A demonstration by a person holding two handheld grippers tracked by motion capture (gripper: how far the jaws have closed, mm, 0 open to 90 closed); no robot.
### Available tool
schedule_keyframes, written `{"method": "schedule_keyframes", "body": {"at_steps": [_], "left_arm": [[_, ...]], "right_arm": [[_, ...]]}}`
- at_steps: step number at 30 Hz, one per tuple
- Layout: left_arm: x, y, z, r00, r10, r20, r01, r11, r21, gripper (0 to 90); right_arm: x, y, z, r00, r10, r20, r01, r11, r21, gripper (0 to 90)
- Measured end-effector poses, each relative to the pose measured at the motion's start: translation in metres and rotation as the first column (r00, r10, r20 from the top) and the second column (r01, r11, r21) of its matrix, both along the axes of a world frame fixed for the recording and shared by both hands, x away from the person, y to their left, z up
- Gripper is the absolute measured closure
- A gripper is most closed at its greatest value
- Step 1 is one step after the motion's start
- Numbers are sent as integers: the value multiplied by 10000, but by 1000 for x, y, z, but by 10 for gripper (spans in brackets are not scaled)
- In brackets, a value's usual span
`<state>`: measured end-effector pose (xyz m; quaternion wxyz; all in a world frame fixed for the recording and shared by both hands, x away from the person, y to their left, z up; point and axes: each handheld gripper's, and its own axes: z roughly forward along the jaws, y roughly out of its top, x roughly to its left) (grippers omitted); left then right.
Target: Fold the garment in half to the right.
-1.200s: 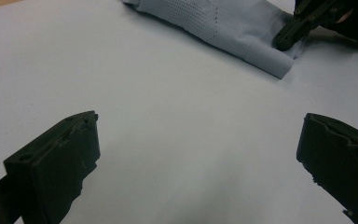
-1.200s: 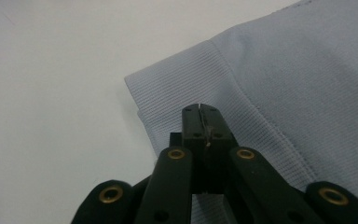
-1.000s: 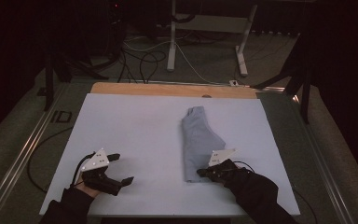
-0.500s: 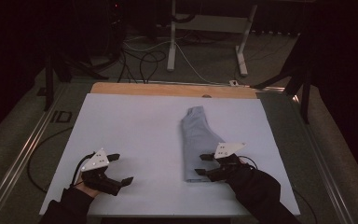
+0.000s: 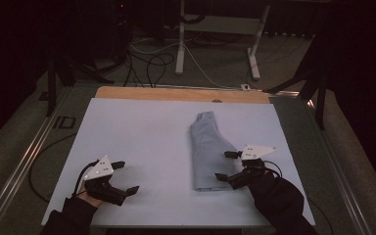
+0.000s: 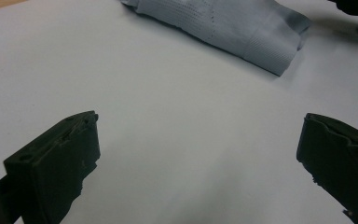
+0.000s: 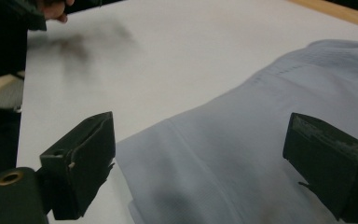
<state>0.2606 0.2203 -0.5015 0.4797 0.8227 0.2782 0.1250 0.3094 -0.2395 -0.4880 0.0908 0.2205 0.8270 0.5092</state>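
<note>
Letting go of the folded grey garment [image 5: 206,152] on the white table cover [image 5: 142,132]

Right gripper [image 5: 227,166] has just been opening; its jaws stand spread above the garment's near end, nothing pinched, likely so the fold lies undisturbed. Left gripper [image 5: 127,177], jaws also spread, waits well apart on bare cover

Right claw [image 5: 227,166]: its jaws have just been opening and now stand wide apart, where a second ago they were closed on the near right edge of the folded cloth [image 5: 208,149]; nothing is pinched between them now.
Right claw position: lifted off the cloth's lower right corner, a little higher and further right in the high view than before.
Folded cloth: let go, lying flat and free on the bench [image 5: 142,127].
</note>
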Motion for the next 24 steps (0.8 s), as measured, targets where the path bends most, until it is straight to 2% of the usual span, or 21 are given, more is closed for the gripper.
{"method": "schedule_keyframes", "body": {"at_steps": [4,12,16,18,24], "left_arm": [[0,1,0,10000,-17,4,17,10000,-23,3],[-2,5,1,9999,132,90,-133,9998,114,3],[-2,6,0,9997,209,103,-210,9997,117,3],[-3,7,1,9997,214,127,-216,9997,138,3],[-6,12,0,9994,306,134,-308,9993,189,3]], "right_arm": [[-3,-13,-4,9980,-578,272,583,9981,-176,91],[-10,-30,-14,9917,-1280,133,1283,9915,-233,90],[-14,-37,-18,9833,-1818,58,1819,9829,-287,90],[-17,-41,-21,9764,-2152,196,2159,9752,-496,90],[-25,-53,-27,9637,-2660,231,2669,9621,-559,90]]}}
